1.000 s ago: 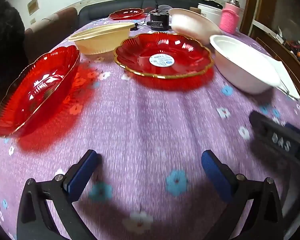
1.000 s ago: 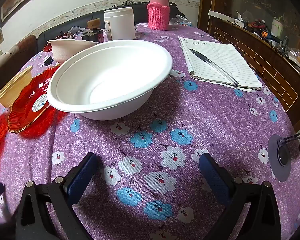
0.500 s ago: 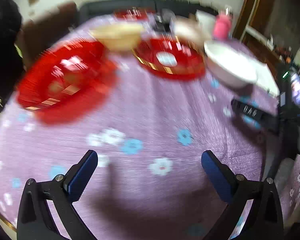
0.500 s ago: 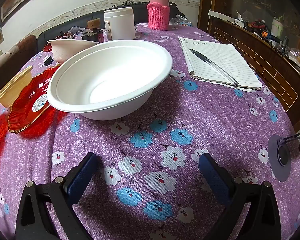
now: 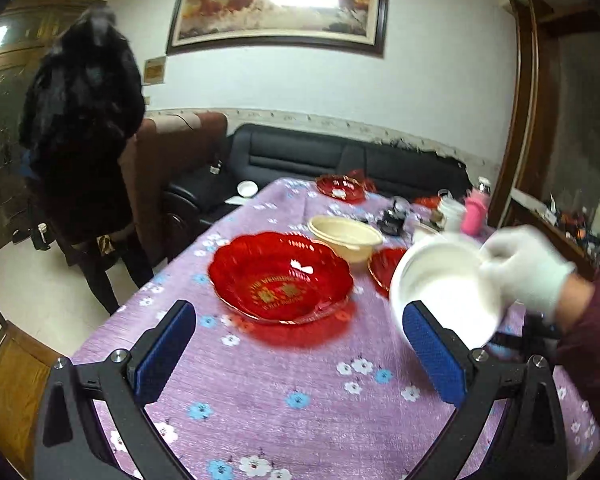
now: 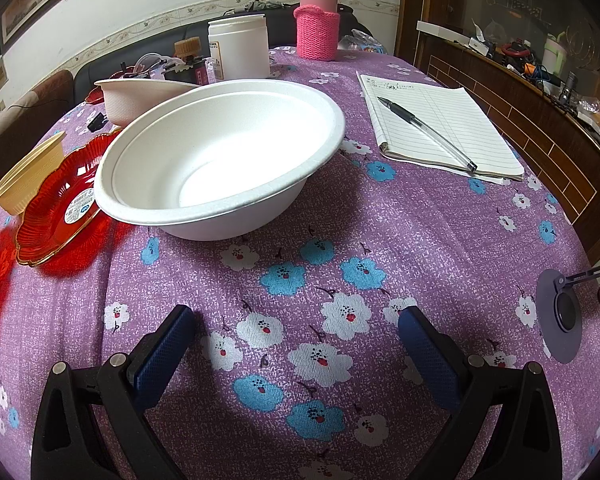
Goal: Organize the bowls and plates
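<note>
My left gripper is open and empty, raised above the purple flowered tablecloth. Ahead of it sits a large red scalloped bowl. A cream bowl and a red gold-rimmed plate lie behind it. A white-gloved hand holds a tilted white bowl at the right. My right gripper is open and empty, low over the cloth. A white bowl stands ahead of it, with the red plate, cream bowl and another white bowl to the left.
A notepad with a pen lies at the right. A white jar and a pink-sleeved bottle stand at the back. A person in black stands left of the table. A small red plate sits far back.
My left gripper has lifted and tipped up, so the room and the red bowl now show ahead. A gloved hand with a white bowl has come into its view. The right gripper has not moved.
</note>
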{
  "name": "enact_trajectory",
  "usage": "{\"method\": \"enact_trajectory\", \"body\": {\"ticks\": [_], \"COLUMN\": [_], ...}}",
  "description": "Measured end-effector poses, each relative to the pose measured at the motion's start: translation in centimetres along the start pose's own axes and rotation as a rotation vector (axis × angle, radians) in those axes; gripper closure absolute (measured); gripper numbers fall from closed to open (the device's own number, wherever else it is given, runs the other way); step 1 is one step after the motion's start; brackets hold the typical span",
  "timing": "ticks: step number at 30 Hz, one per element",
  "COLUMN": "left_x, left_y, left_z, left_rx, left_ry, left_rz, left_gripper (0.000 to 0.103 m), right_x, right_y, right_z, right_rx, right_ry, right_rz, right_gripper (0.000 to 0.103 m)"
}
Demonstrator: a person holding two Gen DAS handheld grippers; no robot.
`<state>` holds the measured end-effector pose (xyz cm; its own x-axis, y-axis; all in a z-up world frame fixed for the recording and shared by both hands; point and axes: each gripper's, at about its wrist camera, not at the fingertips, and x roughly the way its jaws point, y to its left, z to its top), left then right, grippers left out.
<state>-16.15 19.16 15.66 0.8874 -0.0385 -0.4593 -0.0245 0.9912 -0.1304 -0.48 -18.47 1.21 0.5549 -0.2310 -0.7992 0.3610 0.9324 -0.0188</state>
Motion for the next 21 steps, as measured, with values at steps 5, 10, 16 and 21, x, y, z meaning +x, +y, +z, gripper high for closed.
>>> {"method": "enact_trajectory", "body": {"ticks": [5, 10, 16, 21], "left_x": [-1.3, -2.7, -3.7, -4.5], "left_y": [0.3, 0.6, -1.2, -2.2], "left_z": [-0.5, -0.1, 0.2, 0.6], "left_rx": [-0.006, -0.034, 0.011, 0.014], "left_ry": [-0.056, -0.118, -0.131, -0.088], "left_rz": [0.005, -0.037, -0.011, 0.009], "left_gripper": [0.000, 0.000, 0.000, 0.000], "right_x": [0.0, 0.0, 0.0, 0.0], "right_y": [0.0, 0.0, 0.0, 0.0], "right_z": [0.0, 0.0, 0.0, 0.0], "right_rx": [0.000, 0.000, 0.000, 0.000], "right_ry": [0.000, 0.000, 0.000, 0.000], "right_rz": [0.000, 0.000, 0.000, 0.000], "right_gripper": [0.001, 0.001, 0.001, 0.001]}}
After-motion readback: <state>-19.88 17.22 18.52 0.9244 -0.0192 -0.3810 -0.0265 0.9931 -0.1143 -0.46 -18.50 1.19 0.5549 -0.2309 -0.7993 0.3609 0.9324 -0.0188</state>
